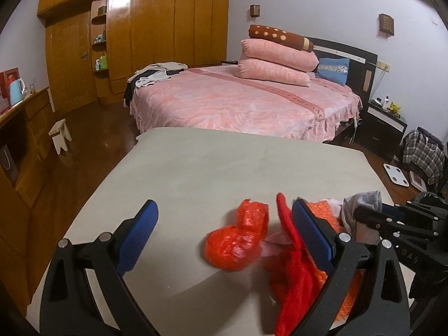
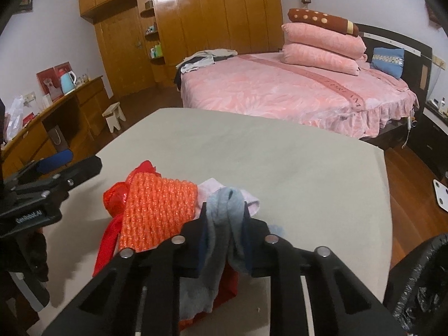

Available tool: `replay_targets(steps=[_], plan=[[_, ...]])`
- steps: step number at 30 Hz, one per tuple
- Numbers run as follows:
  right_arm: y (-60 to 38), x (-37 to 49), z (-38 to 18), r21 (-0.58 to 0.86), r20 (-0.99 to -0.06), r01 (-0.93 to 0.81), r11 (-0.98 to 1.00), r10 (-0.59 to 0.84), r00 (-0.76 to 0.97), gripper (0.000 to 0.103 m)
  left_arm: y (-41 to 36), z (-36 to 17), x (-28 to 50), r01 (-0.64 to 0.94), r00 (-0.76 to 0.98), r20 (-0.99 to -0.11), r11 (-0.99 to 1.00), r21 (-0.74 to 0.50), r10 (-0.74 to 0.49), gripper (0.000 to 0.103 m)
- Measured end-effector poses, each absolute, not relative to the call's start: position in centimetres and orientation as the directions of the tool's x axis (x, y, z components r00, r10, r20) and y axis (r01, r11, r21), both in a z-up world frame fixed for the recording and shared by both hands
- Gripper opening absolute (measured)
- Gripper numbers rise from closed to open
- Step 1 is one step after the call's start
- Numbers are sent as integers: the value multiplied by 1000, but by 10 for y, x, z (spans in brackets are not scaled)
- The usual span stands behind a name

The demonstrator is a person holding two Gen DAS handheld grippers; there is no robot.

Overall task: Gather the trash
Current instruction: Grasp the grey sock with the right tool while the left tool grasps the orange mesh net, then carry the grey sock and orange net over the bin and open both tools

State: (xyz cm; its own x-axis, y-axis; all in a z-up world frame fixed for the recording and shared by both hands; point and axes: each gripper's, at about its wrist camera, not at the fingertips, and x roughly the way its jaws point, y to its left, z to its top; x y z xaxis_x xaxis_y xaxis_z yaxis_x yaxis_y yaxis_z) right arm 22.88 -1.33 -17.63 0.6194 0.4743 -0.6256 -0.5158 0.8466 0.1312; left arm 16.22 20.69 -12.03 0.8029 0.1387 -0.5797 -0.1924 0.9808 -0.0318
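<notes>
My right tongs [image 2: 225,235] are pinched tight on a grey sock [image 2: 224,212]. Pads press it from both sides, its top bunches above the tips, and the rest hangs down under the tongs toward the surface [image 2: 280,168]. No gap visible btw pads and fabric.

My left tongs [image 1: 224,232] are spread wide and hold nothing. A crumpled orange plastic bag [image 1: 238,240] sits on the surface btw the two blue pads, nearer the right-hand pad; can't tell if it touches. A red cloth [image 1: 291,268] lies against the inner side of that right-hand pad and runs down under it.

Trash pile is just left of my right tongs and ahead of them: orange knitted piece [image 2: 156,210] on top, touching the grey sock's left side. A pale pink cloth [image 2: 215,187] pokes out behind both. Red plastic and the red cloth's strip are at the pile's left edge.

From the left wrist cam the right tongs come in from the right edge, sock clamped at the tips, just right of my left tongs' right-hand pad.

A black bin bag [image 2: 420,285] is low right of the right tongs, off the surface edge. Pink bed [image 2: 294,95] is beyond the surface, and a wooden wardrobe [image 2: 210,14] stands behind it.
</notes>
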Motion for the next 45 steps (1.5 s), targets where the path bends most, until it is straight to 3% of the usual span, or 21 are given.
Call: replay_targets(steps=[12,14,18,20,24,29,35,45], plan=[[-63,208,-151,171,-577,-442,880,454,679,17,168,-119,154,-113,812,-580,992,-56,60,91],[-71,205,-150,170,-579,-425,889,439,687,17,158,-123,157,-85,805,-592,995,-58,34,79],[-83,202,-150,166,-581,-404,899,421,697,17,146,-134,162,-55,789,-615,996,-67,3,72],[-88,200,-151,162,-582,-396,904,412,701,17,140,-140,165,-45,777,-629,997,-69,-8,62],[-95,200,-154,167,-588,-384,908,404,701,17,132,-150,170,-34,759,-651,997,-62,-15,52],[-99,199,-160,173,-596,-380,909,404,694,17,126,-156,170,-36,743,-669,998,-44,-2,24],[-98,195,-160,170,-594,-382,909,403,696,17,121,-146,160,-40,767,-641,998,-57,-6,16],[-100,189,-156,165,-586,-382,909,402,703,17,109,-136,150,-9,779,-626,998,-59,-30,13]])
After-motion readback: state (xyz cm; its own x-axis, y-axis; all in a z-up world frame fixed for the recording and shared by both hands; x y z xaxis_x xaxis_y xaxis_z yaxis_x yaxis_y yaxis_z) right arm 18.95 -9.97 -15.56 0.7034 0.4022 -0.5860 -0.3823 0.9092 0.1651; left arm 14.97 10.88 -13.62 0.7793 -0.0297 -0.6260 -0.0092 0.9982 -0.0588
